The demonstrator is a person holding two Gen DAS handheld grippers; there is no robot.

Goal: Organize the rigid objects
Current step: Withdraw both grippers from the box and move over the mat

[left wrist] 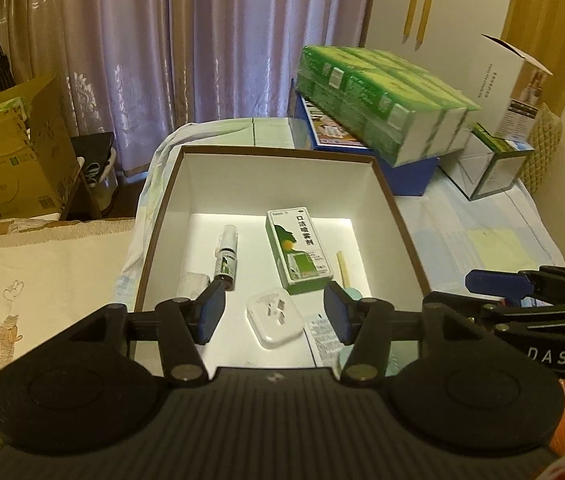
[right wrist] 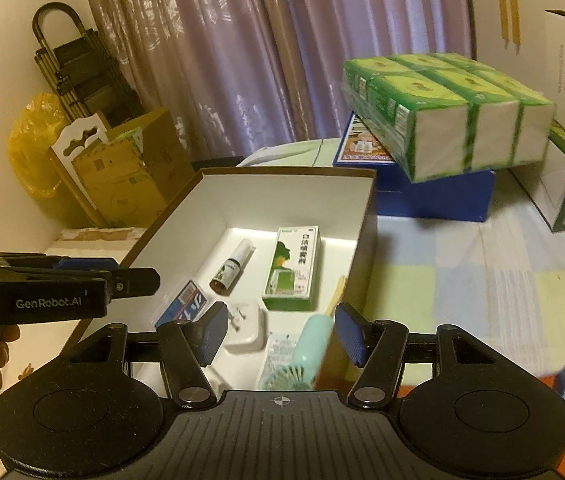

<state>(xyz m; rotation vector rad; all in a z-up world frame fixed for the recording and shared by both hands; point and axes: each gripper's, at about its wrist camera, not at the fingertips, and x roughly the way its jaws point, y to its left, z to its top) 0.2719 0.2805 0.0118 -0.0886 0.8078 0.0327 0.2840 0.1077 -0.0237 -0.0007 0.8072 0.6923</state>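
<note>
An open brown box with a white inside [left wrist: 282, 184] [right wrist: 282, 204] sits on the bed. In it lie a green medicine carton [left wrist: 298, 250] [right wrist: 294, 268], a small spray bottle [left wrist: 226, 258] [right wrist: 232, 266], a white plug adapter [left wrist: 276, 316] [right wrist: 244, 326], a mint brush [right wrist: 306, 354], a paper leaflet [left wrist: 324, 334] and a thin stick [left wrist: 342, 268]. A blue-and-white small box [right wrist: 182, 308] lies at the near left inside. My left gripper [left wrist: 274, 314] is open and empty above the box's near end. My right gripper [right wrist: 280, 334] is open and empty above the brush.
A wrapped pack of green tissue boxes [left wrist: 386, 100] [right wrist: 446, 112] rests on a blue box [right wrist: 434, 196] behind the brown box. A clear-sided carton [left wrist: 490, 164] and a tall white carton [left wrist: 510, 84] stand far right. Cardboard boxes [left wrist: 10, 160] sit at left by the curtain.
</note>
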